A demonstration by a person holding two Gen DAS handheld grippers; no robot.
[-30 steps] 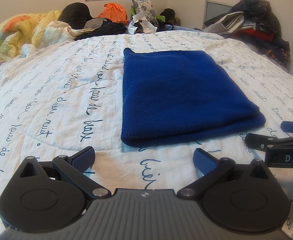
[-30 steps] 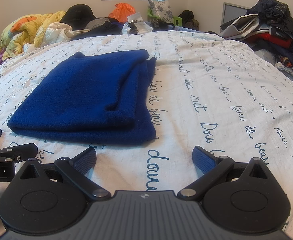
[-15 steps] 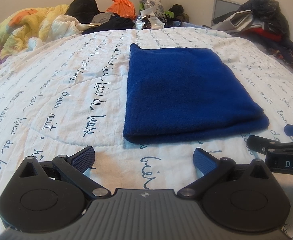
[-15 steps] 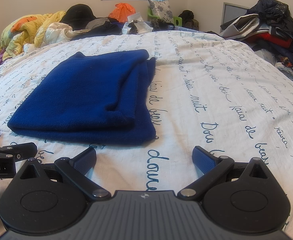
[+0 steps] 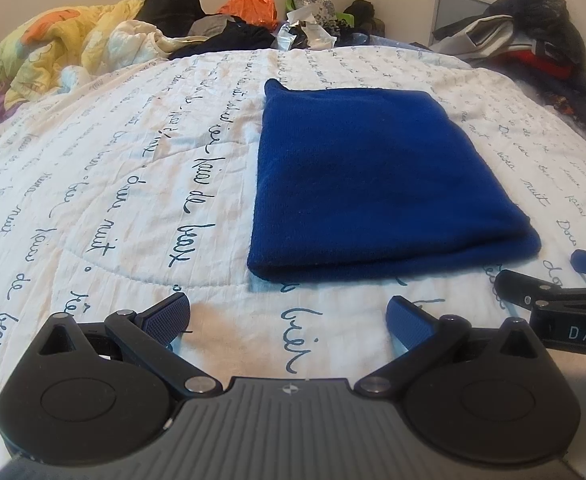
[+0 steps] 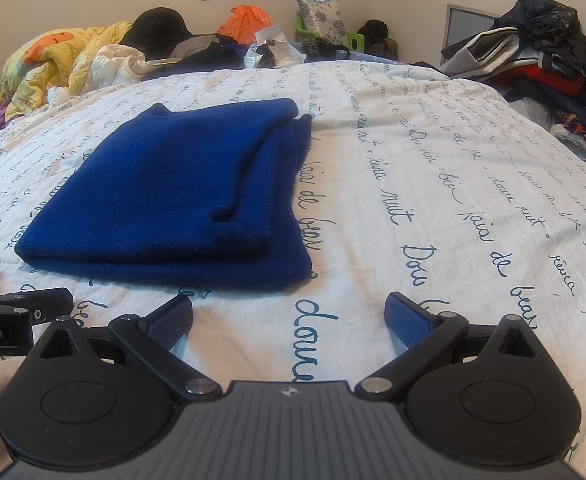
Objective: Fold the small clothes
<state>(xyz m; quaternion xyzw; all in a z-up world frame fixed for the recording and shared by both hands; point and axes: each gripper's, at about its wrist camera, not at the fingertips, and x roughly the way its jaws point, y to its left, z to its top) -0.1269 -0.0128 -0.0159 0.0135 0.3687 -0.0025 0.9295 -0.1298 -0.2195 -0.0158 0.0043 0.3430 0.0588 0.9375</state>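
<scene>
A dark blue fleece garment (image 5: 373,184) lies folded in a flat rectangle on the white bedspread (image 5: 113,200) printed with blue handwriting. In the right wrist view the same garment (image 6: 181,196) shows stacked layers along its right edge. My left gripper (image 5: 287,314) is open just short of the garment's near edge, holding nothing. My right gripper (image 6: 289,314) is also open and empty, near the garment's near right corner. Each gripper shows at the edge of the other's view: the right gripper (image 5: 553,292) and the left gripper (image 6: 21,304).
Along the far side of the bed lie a yellow quilt (image 6: 49,64), dark clothes (image 6: 205,56), an orange bag (image 6: 245,20) and a patterned pillow (image 6: 321,16). A heap of clothes (image 6: 541,56) sits at the right. Bare bedspread (image 6: 453,184) stretches right of the garment.
The left wrist view has tilted and shifted slightly, so the garment sits a little further right and lower in it. The right gripper and the garment have not moved.
</scene>
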